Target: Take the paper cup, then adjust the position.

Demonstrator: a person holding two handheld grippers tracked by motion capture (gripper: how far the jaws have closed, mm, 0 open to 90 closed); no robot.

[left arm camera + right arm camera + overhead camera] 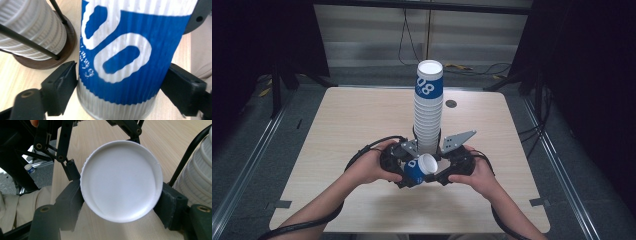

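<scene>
Just in front of the tall cup stack (428, 107), your left tongs (404, 172) and right tongs (439, 170) both clench one blue paper cup (418, 170), lying sideways above the bench (352, 120), mouth toward your right tongs.

Both grippers are built of matte black plastic. The left gripper (398, 167) trails a thick black cable that loops out and runs back along the forearm; the right gripper (452, 167) trails a similar cable past the wrist. Each carries a grey three-cornered plate (457, 139) on top, dotted with small holes. The jaws are blocky black pads on linkage bars with round brass-coloured pivot screws (45, 209). The person's forearms are bare, with no sleeves showing.
</scene>
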